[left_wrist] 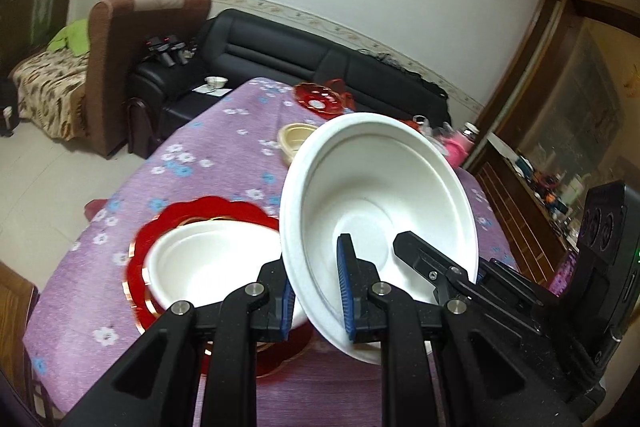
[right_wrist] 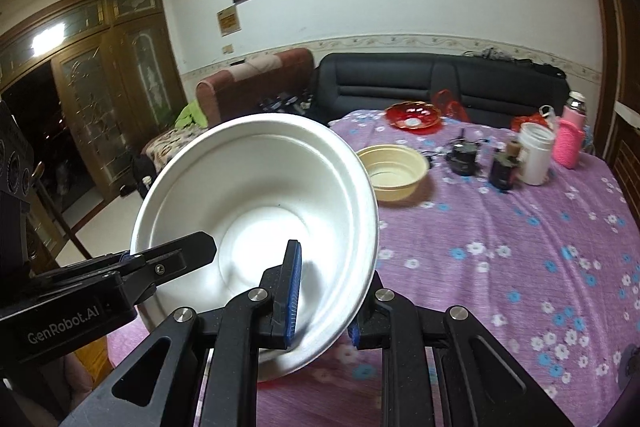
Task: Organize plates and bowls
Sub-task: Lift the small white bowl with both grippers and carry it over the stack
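Both grippers hold one large white bowl [left_wrist: 380,195], tilted and lifted above the table. My left gripper [left_wrist: 316,295] is shut on its near rim. My right gripper [right_wrist: 324,307] is shut on the opposite rim of the same white bowl [right_wrist: 256,195]; its fingers [left_wrist: 420,255] also show in the left wrist view. Below to the left, a second white bowl [left_wrist: 208,263] sits on a red scalloped plate [left_wrist: 188,211]. A beige bowl [right_wrist: 394,173] and a red glass dish [right_wrist: 414,115] stand farther back on the table.
The table has a purple flowered cloth [right_wrist: 520,247]. At its far right stand a white cup [right_wrist: 536,155], a pink bottle [right_wrist: 570,139] and small dark items [right_wrist: 464,157]. A black sofa [right_wrist: 440,83] and a brown armchair [right_wrist: 248,83] lie beyond.
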### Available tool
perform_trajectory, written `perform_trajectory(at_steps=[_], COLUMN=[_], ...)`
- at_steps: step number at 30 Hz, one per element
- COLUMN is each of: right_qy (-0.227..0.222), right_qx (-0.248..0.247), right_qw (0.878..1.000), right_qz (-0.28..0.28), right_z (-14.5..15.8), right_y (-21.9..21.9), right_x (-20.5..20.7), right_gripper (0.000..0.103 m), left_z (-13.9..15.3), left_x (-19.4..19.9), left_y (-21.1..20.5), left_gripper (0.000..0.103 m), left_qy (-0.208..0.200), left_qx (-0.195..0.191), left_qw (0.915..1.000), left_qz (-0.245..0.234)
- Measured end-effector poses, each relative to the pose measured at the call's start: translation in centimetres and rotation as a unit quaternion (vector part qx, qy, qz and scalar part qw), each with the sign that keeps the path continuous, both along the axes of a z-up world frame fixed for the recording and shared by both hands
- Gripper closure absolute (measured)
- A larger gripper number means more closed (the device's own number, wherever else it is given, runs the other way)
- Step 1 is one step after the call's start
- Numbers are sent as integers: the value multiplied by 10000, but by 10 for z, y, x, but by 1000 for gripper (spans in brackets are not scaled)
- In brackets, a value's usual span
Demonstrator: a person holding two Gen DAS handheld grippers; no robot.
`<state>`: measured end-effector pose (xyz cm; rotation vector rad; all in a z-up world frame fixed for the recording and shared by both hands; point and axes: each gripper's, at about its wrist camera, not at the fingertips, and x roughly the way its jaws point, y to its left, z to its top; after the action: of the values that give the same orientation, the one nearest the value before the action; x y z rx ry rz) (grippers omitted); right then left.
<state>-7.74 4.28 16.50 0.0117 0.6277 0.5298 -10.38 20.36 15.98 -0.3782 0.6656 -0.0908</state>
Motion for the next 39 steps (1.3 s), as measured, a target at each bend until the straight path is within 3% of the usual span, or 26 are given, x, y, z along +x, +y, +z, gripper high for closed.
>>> perform_trajectory(at_steps=[14,30,39], right_qy=[373,617,576], right_qx=[-232,-516,-620], right_qw=[9985,9958,9957], right_qz=[312,443,370], right_z=[-29,-57,-69], right_y=[50,75,82], right_x=[17,19,28], right_gripper=[82,82,82], left_z=[-31,-64,-72], left_x=[2,10,22], left_y=[43,59,59], left_gripper=[86,86,86], left_qy=[340,684,638], left_qx=[-228,-335,-242], left_qw=[9987,9960,9962], left_qz=[308,475,545])
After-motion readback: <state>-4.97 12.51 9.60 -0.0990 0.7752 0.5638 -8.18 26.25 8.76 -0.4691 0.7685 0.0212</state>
